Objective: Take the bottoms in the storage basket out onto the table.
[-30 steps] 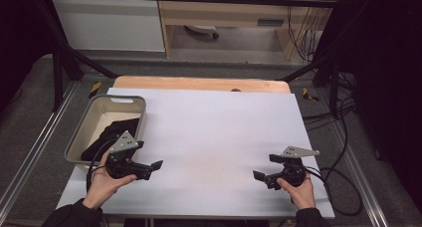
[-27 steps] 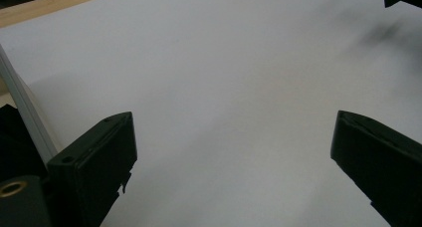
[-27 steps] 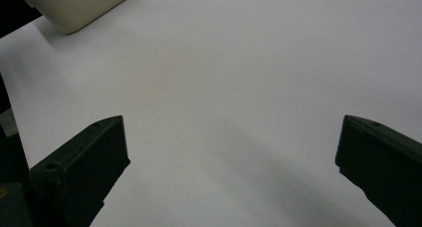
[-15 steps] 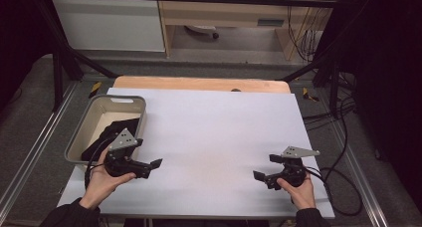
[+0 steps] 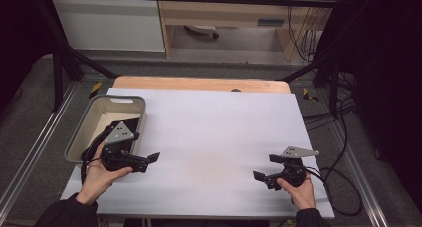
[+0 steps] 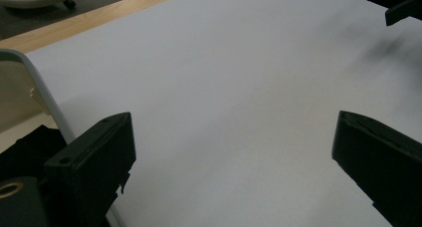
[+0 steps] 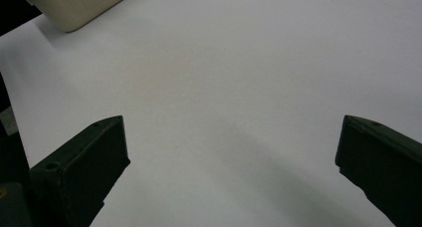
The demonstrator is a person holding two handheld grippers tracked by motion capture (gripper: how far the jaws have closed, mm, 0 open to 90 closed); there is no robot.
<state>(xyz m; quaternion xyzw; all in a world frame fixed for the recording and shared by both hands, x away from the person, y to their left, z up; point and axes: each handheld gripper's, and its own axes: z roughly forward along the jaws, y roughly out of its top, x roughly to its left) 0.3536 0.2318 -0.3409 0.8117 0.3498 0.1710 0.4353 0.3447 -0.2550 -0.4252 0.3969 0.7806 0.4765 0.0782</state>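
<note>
The left gripper (image 5: 130, 157) has shifted a little since 1 second ago: it sat just beside the near right corner of the shallow grey plastic bin (image 5: 130, 101), and now it hangs slightly farther along the bin's right wall, its grey 3-cornered plate overlapping the bin's interior from above. Its jaws are spread wide and hold nothing; in the left gripper view they frame bare white bench (image 6: 239, 87), with the bin's rounded rim (image 6: 37, 87) at the left edge.

The dark black cloth (image 5: 107, 132) lies inside the bin, bunched toward the near end, and a corner of it shows beside the left jaw in the left gripper view (image 6: 25, 147). It is untouched.

The right gripper (image 5: 278, 168) has not moved across the 3 high-view pictures. It rests low over the bench near the right front corner, well apart from the bin, jaws released and empty; its own view looks across white bench toward the bin's far-off pale corner (image 7: 79, 8).

So the change is small, an approach only. I judge the work to be at its start: the left hand is lining up on the bin, probably to reach the cloth, while the right waits.
</note>
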